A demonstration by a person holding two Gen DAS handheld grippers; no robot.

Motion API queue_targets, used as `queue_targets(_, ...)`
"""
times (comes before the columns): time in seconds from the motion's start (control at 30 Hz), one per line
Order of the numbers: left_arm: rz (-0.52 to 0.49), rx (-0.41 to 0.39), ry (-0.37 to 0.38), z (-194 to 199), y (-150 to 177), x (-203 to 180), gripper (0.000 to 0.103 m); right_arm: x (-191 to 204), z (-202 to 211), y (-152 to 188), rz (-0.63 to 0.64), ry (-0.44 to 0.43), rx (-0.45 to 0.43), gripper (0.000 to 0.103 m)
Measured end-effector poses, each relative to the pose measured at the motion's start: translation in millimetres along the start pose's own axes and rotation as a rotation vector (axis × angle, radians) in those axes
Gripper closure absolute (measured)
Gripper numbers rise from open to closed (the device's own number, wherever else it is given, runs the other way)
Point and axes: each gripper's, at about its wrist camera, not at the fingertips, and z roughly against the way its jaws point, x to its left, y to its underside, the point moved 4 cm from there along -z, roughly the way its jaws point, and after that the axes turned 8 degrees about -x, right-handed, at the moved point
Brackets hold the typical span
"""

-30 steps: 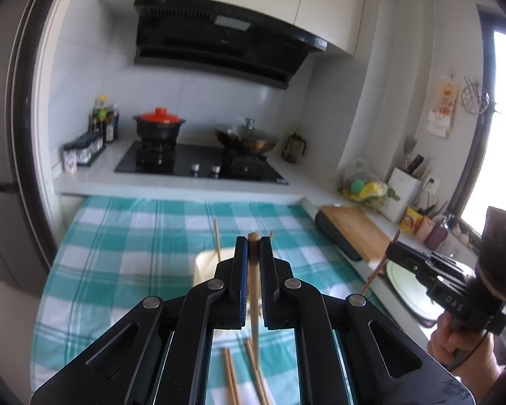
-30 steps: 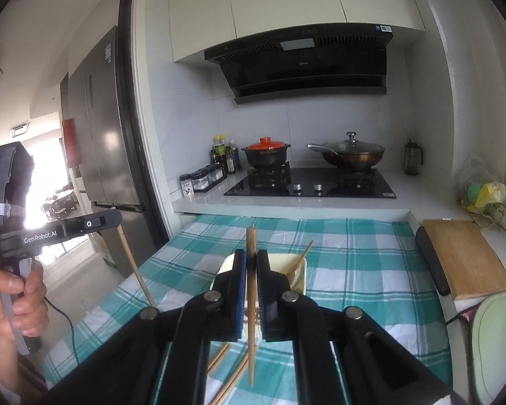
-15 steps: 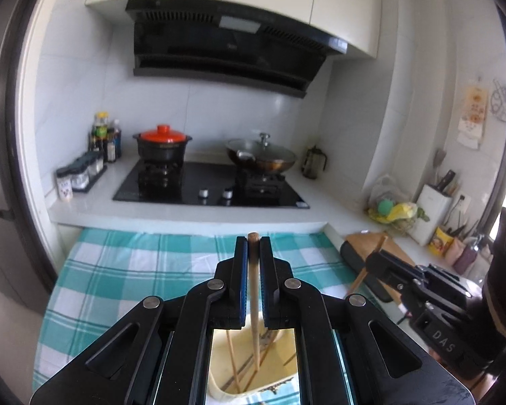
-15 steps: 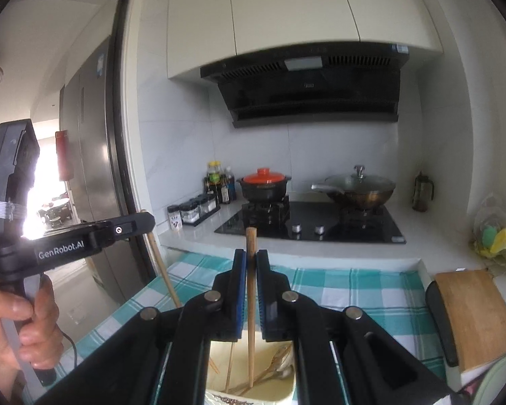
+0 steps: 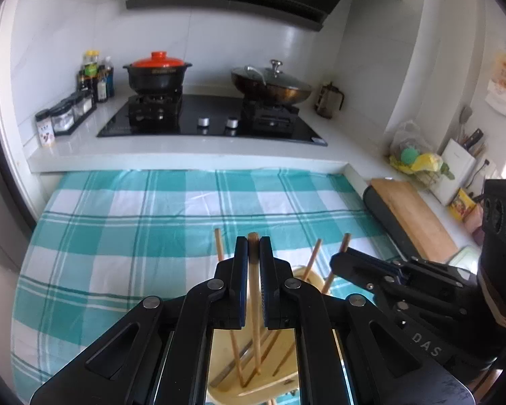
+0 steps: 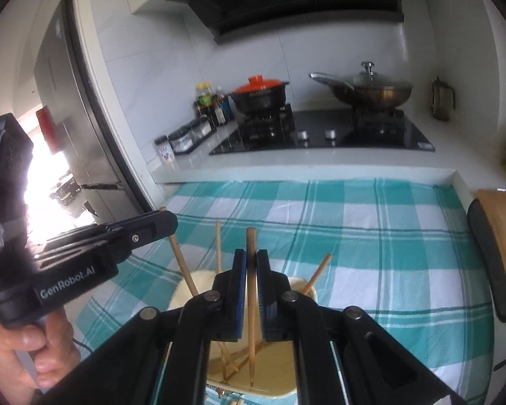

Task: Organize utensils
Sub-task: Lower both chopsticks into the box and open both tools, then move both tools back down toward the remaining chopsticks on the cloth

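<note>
Over the cream holder on the checked tablecloth, both grippers hang side by side, each clamped on one wooden chopstick. Left gripper: jaws pinched tight on its chopstick, the stick running down between the fingers with its tip already inside the holder's mouth. Right gripper: same story, jaws closed on the second chopstick, upright, tip low in the holder. Several loose chopsticks already lean against the rim inside, so a fair part of the sorting looks done. These two, I'd judge, are at the drop stage: lowered in but not yet released. Whether more utensils wait on the cloth below, I can't tell; the gripper bodies hide it. What remains looks like opening both jaws and letting the sticks fall among the others.
</note>
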Motion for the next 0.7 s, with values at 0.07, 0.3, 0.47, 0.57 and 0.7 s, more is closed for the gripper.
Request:
queue_targets(0.07,0.009,0.016,-0.012,-5.5,2.2,2.7,0.098,-2.2,-12.2,5.5,-0.010,0.002,0.035,0.095)
queue_targets(0.3,0.013,0.005,-0.031,17.7,3.1,12.9,0.056,-9.1,-15.1,1.9,-0.038,0.056,0.036,0.064)
queue_targets(0.47,-0.041,-0.033,-0.059,70.3,4.3,15.3,0.028,-2.4,25.4,-12.7,-0.003,0.081,-0.015,0.056)
queue_targets(0.57,-0.079,-0.053,-0.077,109.3,17.8,14.0,0.015,10.0,61.1,-13.2,0.055,0.119,-0.036,0.047)
queue_targets(0.7,-0.111,-0.041,-0.065,150.2,59.2,12.1,0.005,27.7,107.4,9.6,0.116,0.117,-0.027,0.047)
